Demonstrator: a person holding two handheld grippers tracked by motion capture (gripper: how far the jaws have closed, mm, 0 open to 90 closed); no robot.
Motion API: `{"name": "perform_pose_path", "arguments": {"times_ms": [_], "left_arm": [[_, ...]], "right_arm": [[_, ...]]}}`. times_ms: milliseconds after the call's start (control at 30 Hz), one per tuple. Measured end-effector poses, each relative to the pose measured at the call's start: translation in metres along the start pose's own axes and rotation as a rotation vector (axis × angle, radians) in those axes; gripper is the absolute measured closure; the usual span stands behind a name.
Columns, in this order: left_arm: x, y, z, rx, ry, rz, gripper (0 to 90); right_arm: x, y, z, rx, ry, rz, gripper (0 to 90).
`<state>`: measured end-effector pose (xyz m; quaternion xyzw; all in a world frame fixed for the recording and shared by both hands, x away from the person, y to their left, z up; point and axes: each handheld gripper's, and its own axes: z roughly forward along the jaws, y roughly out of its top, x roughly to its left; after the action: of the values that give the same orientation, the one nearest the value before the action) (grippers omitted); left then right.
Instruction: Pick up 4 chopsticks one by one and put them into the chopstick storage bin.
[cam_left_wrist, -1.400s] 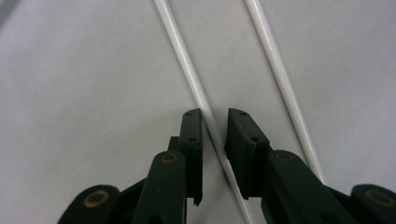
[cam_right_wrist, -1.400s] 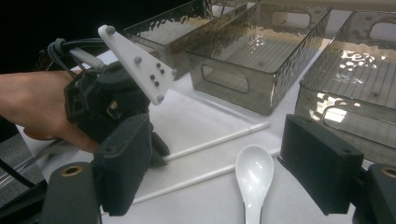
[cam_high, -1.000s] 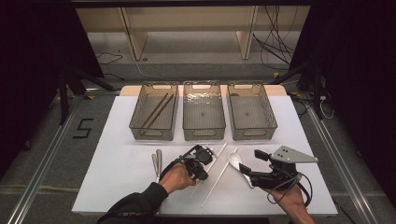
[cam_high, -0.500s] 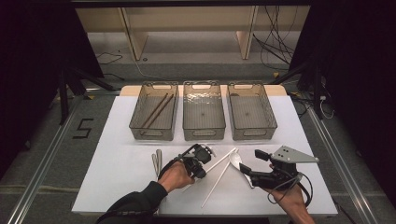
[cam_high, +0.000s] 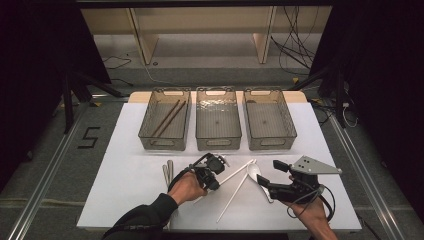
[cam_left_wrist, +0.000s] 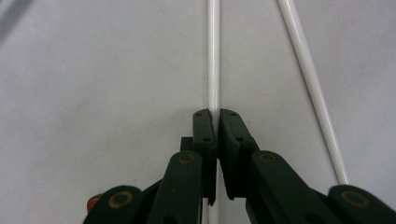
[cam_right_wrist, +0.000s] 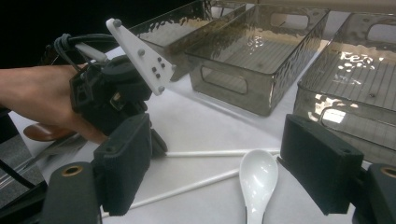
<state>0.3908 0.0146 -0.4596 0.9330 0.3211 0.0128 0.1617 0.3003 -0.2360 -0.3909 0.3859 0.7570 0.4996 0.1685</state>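
Left tool (cam_left_wrist: 215, 116) is pinching thin white plastic chopstick (cam_left_wrist: 213, 56) flat on white counter (cam_left_wrist: 93, 70); right tool (cam_right_wrist: 219, 163) is gaping wide over white spoon (cam_right_wrist: 257, 179). Lift level, keeping grip steady.

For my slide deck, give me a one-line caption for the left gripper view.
Left gripper shut on a white chopstick lying on the white table, a second chopstick alongside.

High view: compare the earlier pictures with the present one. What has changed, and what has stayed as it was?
The left gripper has closed its fingers on one white chopstick, with the stick between them. That stick's far end now points more toward the white spoon. The second white chopstick, the right gripper, the brown chopsticks in the left bin and the other bins are as before.
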Motion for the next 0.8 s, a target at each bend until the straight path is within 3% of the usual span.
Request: {"name": "perform_pose_path", "arguments": {"times_ms": [167,533,800], "left_arm": [[0.0040,-0.0012,-0.0002,0.012,-0.002,0.005,85.1],[-0.0003,0.0010,0.0007,0.025,0.025,0.029,85.0],[0.0010,0.0007,0.0001,0.024,0.017,0.046,85.5]], "right_arm": [[-0.0002,0.0001,0.0000,-0.001,0.000,0.000,25.6],[0.0004,-0.0001,0.0005,0.003,0.001,0.000,25.6],[0.0000,0.0000,0.0003,0.001,0.001,0.000,25.6]]}}
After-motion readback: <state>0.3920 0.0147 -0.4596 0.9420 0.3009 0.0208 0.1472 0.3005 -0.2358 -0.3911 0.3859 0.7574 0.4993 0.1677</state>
